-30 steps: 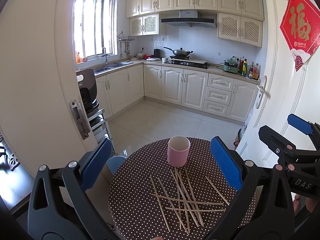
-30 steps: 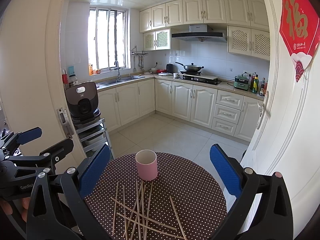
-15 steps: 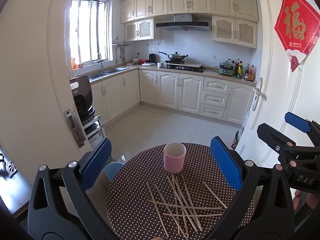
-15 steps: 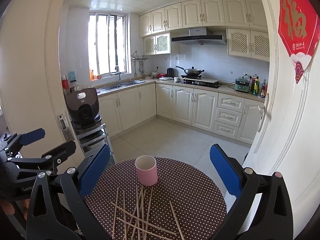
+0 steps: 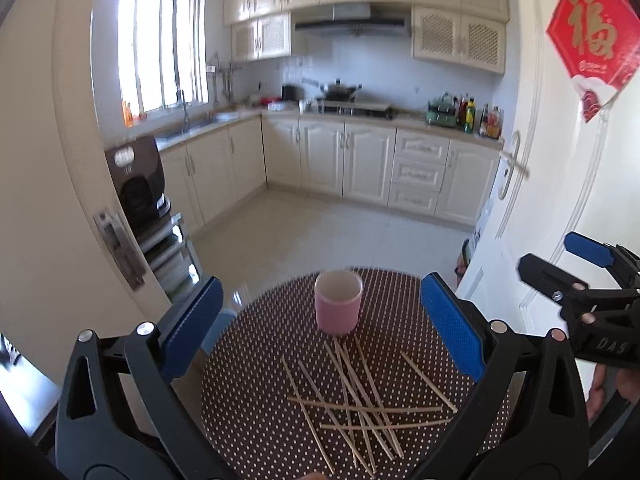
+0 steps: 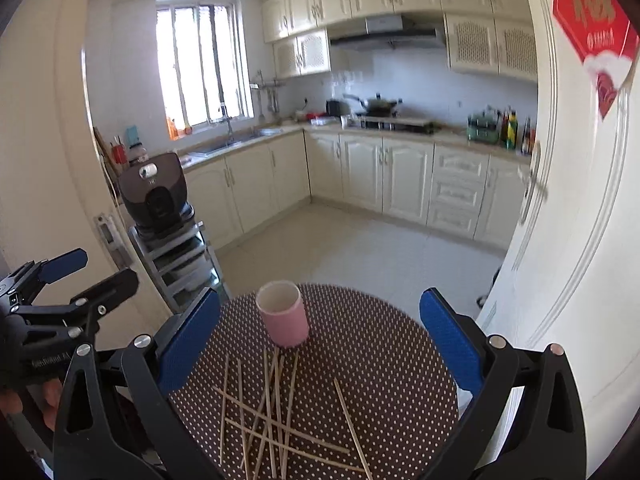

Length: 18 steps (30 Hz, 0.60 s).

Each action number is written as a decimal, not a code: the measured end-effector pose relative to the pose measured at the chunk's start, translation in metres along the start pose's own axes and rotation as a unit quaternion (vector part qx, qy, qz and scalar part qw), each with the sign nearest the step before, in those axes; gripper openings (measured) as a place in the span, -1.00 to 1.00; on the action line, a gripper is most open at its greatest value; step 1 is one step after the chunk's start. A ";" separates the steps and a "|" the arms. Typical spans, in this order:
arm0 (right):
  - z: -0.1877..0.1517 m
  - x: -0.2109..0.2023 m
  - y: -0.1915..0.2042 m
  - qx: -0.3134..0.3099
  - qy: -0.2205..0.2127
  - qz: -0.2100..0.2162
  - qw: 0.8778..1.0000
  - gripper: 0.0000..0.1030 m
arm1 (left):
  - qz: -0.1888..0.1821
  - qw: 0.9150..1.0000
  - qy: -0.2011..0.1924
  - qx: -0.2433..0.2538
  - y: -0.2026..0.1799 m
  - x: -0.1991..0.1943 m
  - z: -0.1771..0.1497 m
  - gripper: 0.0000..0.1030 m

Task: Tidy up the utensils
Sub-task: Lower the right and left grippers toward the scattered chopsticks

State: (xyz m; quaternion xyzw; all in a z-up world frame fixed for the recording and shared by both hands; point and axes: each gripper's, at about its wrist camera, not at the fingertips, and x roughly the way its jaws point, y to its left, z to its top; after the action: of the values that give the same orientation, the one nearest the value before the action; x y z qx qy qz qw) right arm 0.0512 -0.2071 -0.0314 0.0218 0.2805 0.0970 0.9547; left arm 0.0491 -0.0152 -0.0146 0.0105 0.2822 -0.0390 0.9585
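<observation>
On the round polka-dot table (image 5: 248, 392), your pink cup (image 5: 338, 306) stands upright toward the far edge. Just in front of the cup, the wooden chopsticks (image 5: 360, 404) lie scattered and crossed flat on the cloth; the nearest tips reach almost to the cup's base. Your left gripper (image 5: 320, 320) hangs above the table, released, jaws spread wide, with the cup between them in its view; nothing held. Your right gripper (image 6: 320, 328) is likewise released, jaws wide apart over the chopsticks, empty. Each gripper shows at the edge of the other's view, off to the cup's side.
</observation>
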 end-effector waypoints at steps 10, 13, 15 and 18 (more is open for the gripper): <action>-0.045 0.078 -0.040 0.046 0.157 0.018 0.986 0.66 | -0.015 0.986 0.147 -0.074 0.052 0.082 -0.047 0.88; -0.063 0.101 -0.049 0.055 0.210 0.022 0.976 0.48 | -0.017 0.979 0.181 -0.096 0.060 0.100 -0.067 0.88; -0.077 0.116 -0.054 0.060 0.243 0.028 0.968 0.36 | -0.018 0.972 0.206 -0.113 0.066 0.112 -0.079 0.86; -0.097 0.136 -0.060 0.061 0.285 0.037 0.956 0.18 | -0.016 0.959 0.242 -0.144 0.074 0.128 -0.101 0.78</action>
State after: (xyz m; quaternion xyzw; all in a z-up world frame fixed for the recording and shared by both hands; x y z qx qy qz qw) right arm 0.1211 -0.2403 -0.1906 0.0619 0.5456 0.1173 0.8275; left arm 0.1079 0.0539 -0.1696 -0.1229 0.5083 -0.0096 0.8523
